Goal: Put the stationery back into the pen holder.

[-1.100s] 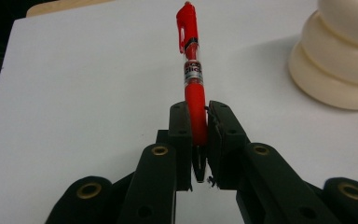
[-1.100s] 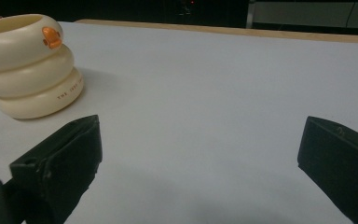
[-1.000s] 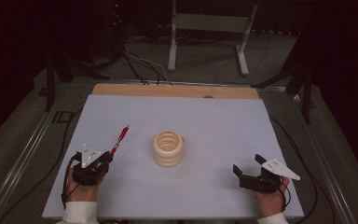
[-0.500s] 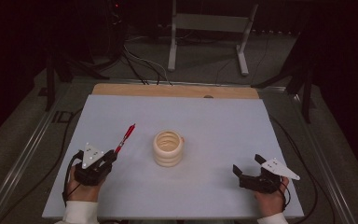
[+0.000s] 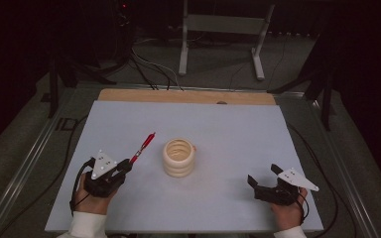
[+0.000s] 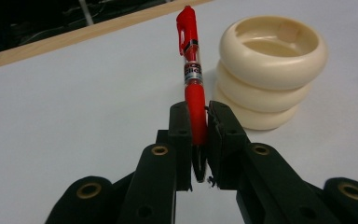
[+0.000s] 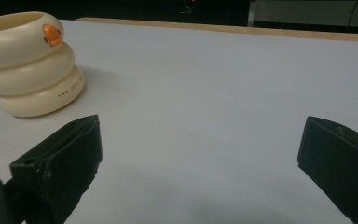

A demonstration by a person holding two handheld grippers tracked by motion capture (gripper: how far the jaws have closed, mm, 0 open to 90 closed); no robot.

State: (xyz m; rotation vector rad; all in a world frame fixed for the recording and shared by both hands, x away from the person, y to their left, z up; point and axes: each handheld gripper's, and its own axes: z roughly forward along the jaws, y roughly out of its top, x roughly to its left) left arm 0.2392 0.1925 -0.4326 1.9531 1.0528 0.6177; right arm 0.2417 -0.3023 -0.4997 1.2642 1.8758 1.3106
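Currently the red pen (image 6: 192, 79) sits clamped between the left tool's (image 6: 199, 122) jaws, gripped on its rubber grip section, cap end pointing up and away from the tool. Light, stiff, smooth plastic barrel; I'd guess it can pivot in the jaws, so the rubber section is the right hold. Cream ringed holder (image 6: 270, 70) stands just ahead and to the right of the pen, apart from it, open top facing up. Looks light too, could tip if the pen knocks the rim. Right tool (image 5: 264, 187) rests low over the table (image 5: 238, 129), jaws spread wide, holding nothing, holder well off to its front-left.
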